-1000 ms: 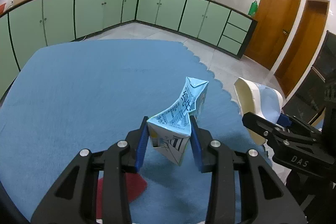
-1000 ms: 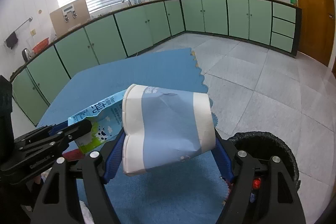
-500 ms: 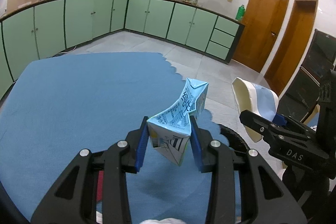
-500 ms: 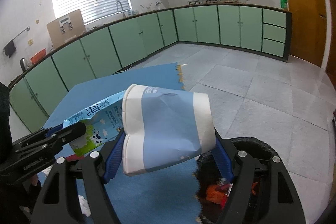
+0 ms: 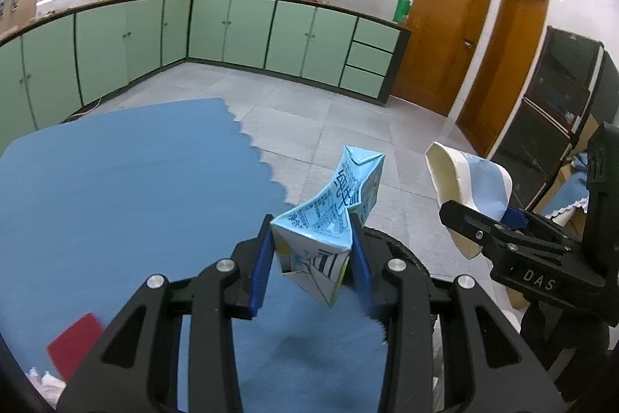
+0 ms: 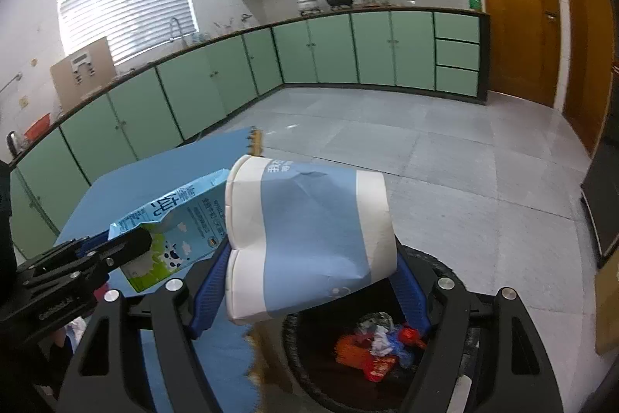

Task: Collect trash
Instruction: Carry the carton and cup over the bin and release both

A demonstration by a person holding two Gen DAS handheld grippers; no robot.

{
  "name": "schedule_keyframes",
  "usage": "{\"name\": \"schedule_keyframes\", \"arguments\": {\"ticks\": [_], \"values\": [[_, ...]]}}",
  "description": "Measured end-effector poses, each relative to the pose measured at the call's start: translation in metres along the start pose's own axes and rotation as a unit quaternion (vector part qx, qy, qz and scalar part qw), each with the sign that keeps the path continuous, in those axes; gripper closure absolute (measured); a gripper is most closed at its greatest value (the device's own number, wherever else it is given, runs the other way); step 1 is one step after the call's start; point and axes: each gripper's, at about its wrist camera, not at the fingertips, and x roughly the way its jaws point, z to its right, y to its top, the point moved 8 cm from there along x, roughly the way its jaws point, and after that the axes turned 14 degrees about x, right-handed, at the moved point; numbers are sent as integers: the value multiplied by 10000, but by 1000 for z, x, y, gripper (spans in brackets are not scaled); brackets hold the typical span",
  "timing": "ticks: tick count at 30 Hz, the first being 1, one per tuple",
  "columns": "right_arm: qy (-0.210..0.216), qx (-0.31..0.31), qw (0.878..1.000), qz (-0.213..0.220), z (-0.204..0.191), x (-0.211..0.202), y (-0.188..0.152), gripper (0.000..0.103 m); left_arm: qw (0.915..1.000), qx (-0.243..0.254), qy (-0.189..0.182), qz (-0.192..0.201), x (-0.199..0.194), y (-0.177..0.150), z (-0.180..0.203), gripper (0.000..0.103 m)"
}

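Observation:
My left gripper point(image 5: 311, 268) is shut on a crushed light-blue milk carton point(image 5: 329, 219), held in the air at the right edge of the blue tablecloth point(image 5: 135, 188). The same carton point(image 6: 170, 231) shows at the left of the right wrist view. My right gripper point(image 6: 309, 281) is shut on a squashed white-and-blue paper cup point(image 6: 309, 239), seen also from the left wrist as the cup point(image 5: 468, 188). Below the cup stands a black trash bin point(image 6: 448, 277) with crumpled wrappers inside. Its rim point(image 5: 406, 254) peeks out behind the left fingers.
A red flat piece point(image 5: 73, 343) and white crumpled paper point(image 5: 38, 378) lie on the cloth near its front left. Green cabinets point(image 5: 271, 37) line the far walls. Grey floor tiles point(image 6: 483, 180) spread beyond the bin, and a dark cabinet point(image 5: 561, 111) stands at the right.
Both grippers have swung to the right with their loads, from over the tablecloth toward its edge. The trash bin has come into view beneath the cup, its contents now visible.

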Motion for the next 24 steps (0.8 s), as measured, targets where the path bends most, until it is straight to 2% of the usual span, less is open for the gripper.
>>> {"name": "schedule_keyframes", "arguments": {"ticks": [14,24], "values": [[-484,331,9983,-15,77,15,9,29,9991,271,-220,-241,74,8,59,68],[-740,565,9952,-288,129,45,0,29,9962,455,-264,-696,134,1,81,68]]}}
